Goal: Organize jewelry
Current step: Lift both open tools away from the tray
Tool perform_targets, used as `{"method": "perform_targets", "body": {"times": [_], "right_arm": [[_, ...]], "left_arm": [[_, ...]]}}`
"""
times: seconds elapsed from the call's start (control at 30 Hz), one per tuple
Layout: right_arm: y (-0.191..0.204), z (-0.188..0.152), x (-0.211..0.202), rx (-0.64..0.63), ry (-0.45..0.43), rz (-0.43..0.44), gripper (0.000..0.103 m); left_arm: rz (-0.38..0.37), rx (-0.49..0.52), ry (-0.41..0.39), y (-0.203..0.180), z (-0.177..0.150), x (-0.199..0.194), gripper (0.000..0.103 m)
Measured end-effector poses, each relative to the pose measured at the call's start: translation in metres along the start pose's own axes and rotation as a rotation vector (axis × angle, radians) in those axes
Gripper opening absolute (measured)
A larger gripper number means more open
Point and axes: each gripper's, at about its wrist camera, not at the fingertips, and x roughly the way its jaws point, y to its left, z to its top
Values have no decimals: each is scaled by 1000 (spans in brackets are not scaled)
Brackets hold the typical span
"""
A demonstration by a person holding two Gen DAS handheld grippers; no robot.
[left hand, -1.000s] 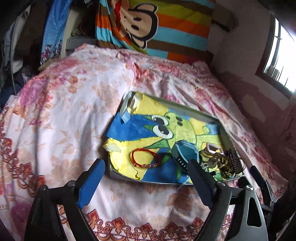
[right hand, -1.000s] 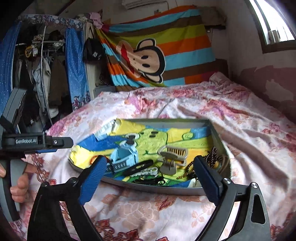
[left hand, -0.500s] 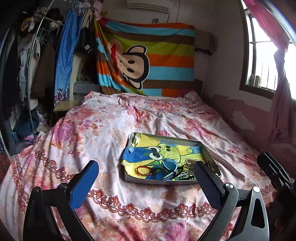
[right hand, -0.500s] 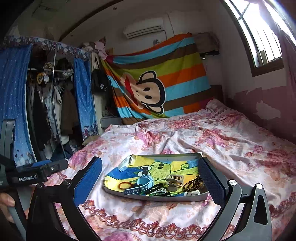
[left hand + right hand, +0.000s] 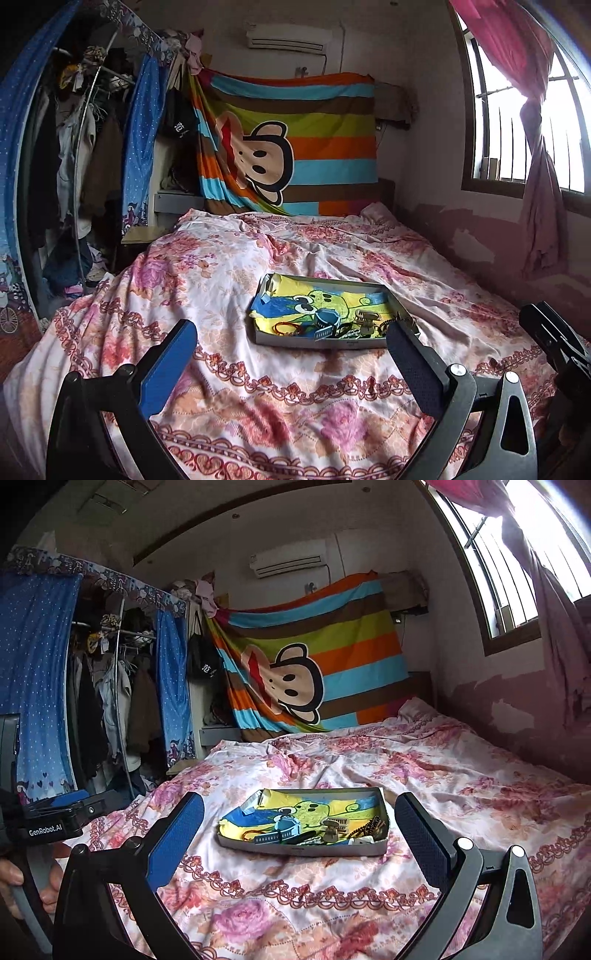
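A shallow grey tray (image 5: 321,343) (image 5: 303,849) lined with a yellow and blue cartoon cloth rests on the bed. In it lie a red bead bracelet (image 5: 286,328) (image 5: 251,833), a blue watch (image 5: 327,319) (image 5: 286,827), a tan hair clip (image 5: 332,827) and dark beads (image 5: 369,825). My left gripper (image 5: 290,325) is open and empty, well back from the tray. My right gripper (image 5: 300,797) is also open and empty, at a similar distance. A hand (image 5: 14,878) holds the left tool at the left edge of the right wrist view.
The bed has a rumpled pink floral sheet (image 5: 229,280). A striped monkey cloth (image 5: 288,147) hangs on the far wall. An open wardrobe with hanging clothes (image 5: 103,709) stands left of the bed. A barred window with a pink curtain (image 5: 532,110) is on the right.
Both grippers have drawn back from the tray and risen, so the tray now looks small and far. Their jaws have widened a little. The jewelry has not moved.
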Motion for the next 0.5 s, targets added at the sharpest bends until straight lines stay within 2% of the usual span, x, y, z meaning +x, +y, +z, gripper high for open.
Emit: {"method": "perform_targets", "body": {"times": [0.17,0.3,0.5], "right_arm": [[7,-15,-10,-18,26,-8,102],[13,-34,-9,-36,55,-36,102],[13,-62,2,-60,97,-88,102]], "left_arm": [[25,42,-12,2,-19,-12,103],[31,77,1,6,-37,-7,103],[26,69,10,15,-69,4,103]]}}
